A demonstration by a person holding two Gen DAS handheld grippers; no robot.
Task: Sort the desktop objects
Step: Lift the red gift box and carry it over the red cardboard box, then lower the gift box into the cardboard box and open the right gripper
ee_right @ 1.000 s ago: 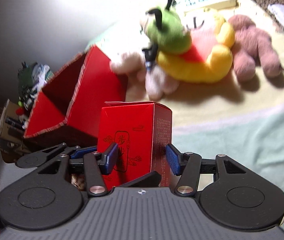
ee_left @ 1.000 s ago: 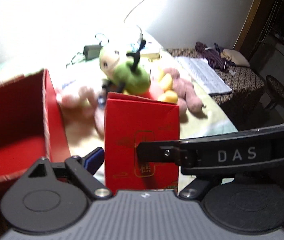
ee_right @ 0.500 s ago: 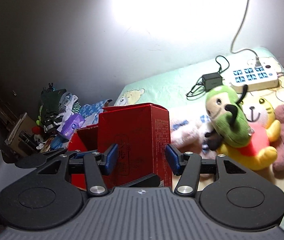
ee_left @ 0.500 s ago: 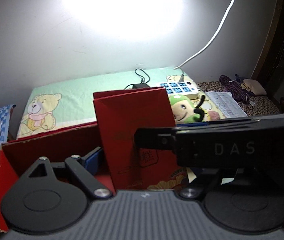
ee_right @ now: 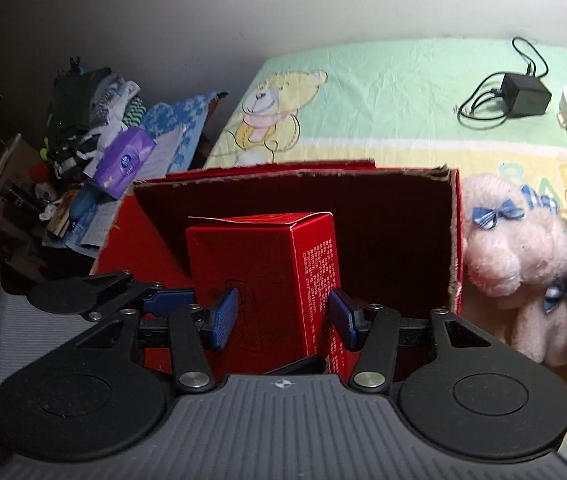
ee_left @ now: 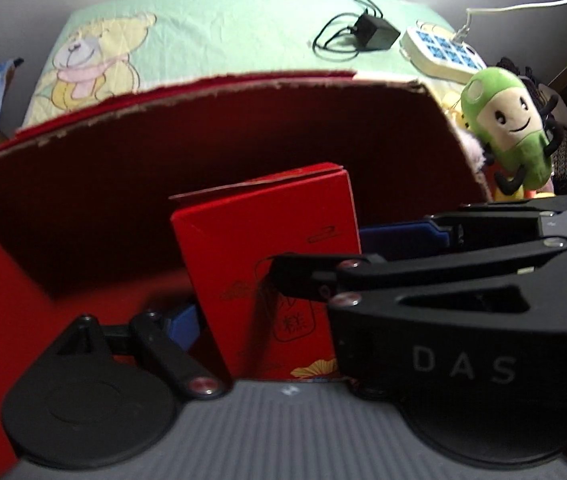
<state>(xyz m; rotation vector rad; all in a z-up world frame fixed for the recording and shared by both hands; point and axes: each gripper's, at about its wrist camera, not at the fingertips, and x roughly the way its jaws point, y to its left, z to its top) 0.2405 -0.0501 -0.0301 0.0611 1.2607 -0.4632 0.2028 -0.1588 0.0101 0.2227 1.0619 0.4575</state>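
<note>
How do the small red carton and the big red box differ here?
The small red carton is closed, its top flap tucked in; the big red box is open-topped with ragged cardboard edges. The carton has printed drawings and text on its faces; the box's visible walls are plain. The carton stands between the right gripper's blue pads, down inside the box, while the box rests on the bedsheet. Both are red cardboard.
</note>
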